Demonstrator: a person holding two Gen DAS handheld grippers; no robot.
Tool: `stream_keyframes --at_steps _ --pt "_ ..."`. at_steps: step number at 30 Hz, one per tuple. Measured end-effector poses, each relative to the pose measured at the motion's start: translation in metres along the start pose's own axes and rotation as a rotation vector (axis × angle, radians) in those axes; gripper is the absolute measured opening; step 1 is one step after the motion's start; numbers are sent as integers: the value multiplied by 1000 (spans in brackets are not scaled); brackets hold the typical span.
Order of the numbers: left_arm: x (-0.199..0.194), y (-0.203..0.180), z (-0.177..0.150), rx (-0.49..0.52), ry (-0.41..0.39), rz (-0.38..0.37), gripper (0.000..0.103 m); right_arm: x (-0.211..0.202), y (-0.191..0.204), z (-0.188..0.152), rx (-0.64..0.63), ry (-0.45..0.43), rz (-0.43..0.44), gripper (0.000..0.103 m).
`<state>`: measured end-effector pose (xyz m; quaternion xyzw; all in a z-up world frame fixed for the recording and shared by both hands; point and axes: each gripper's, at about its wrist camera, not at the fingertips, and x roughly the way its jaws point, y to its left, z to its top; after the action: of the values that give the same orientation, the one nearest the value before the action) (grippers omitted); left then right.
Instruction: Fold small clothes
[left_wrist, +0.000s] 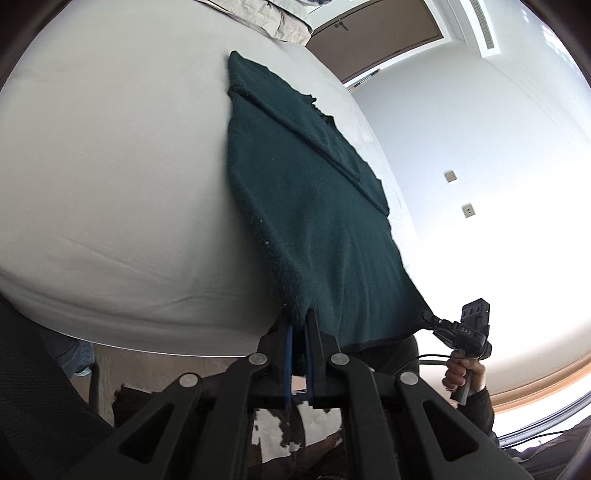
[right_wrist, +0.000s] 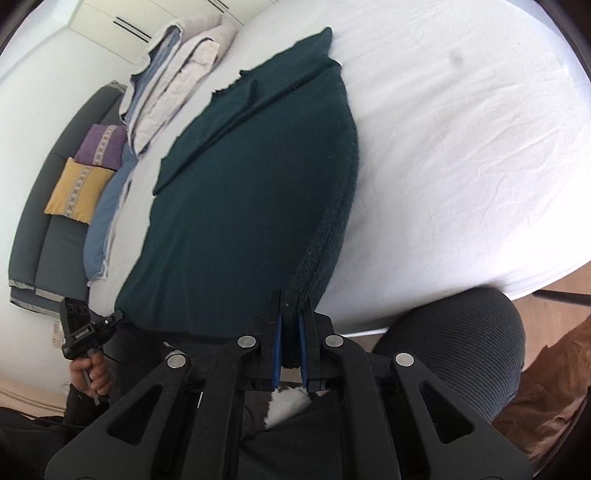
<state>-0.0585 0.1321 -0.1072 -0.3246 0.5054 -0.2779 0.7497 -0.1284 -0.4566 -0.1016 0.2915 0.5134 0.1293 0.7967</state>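
Note:
A dark green garment (left_wrist: 310, 206) lies lengthwise on the white bed (left_wrist: 110, 166), its near hem lifted off the bed edge. My left gripper (left_wrist: 299, 321) is shut on one near corner of it. My right gripper (right_wrist: 291, 306) is shut on the other near corner, where the thick ribbed hem (right_wrist: 328, 236) runs up from the jaws. The garment fills the middle of the right wrist view (right_wrist: 240, 184). A sleeve or folded flap lies across its far part. Each gripper shows in the other's view: the right (left_wrist: 443, 325), the left (right_wrist: 110, 321).
A folded pale quilt (right_wrist: 177, 74) lies at the bed's head. Purple (right_wrist: 101, 144) and yellow (right_wrist: 77, 188) cushions sit on a dark sofa (right_wrist: 33, 229) beside the bed. A dark chair back (right_wrist: 461, 350) is close at the right. White wall with sockets (left_wrist: 467, 210) is to the right.

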Motion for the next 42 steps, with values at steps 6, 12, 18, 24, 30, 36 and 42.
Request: stream_keyframes --at_steps 6,12,18,24,30,36,42 --pt "-16 -8 18 -50 -68 -117 6 -11 16 26 47 -125 124 6" --pt "-19 -9 46 -129 -137 -215 6 -16 28 71 50 -215 174 6" --pt "-18 -15 78 -153 -182 -248 6 -13 34 124 67 -282 191 6" --pt "-12 -10 118 -177 -229 -250 6 -4 40 185 67 -348 185 6" --pt "4 0 163 -212 -257 -246 6 15 49 236 40 -388 134 6" --pt "30 8 215 -227 -260 -217 6 47 48 276 46 -406 88 6" --pt "58 6 269 -217 -267 -186 6 89 38 322 90 -405 43 6"
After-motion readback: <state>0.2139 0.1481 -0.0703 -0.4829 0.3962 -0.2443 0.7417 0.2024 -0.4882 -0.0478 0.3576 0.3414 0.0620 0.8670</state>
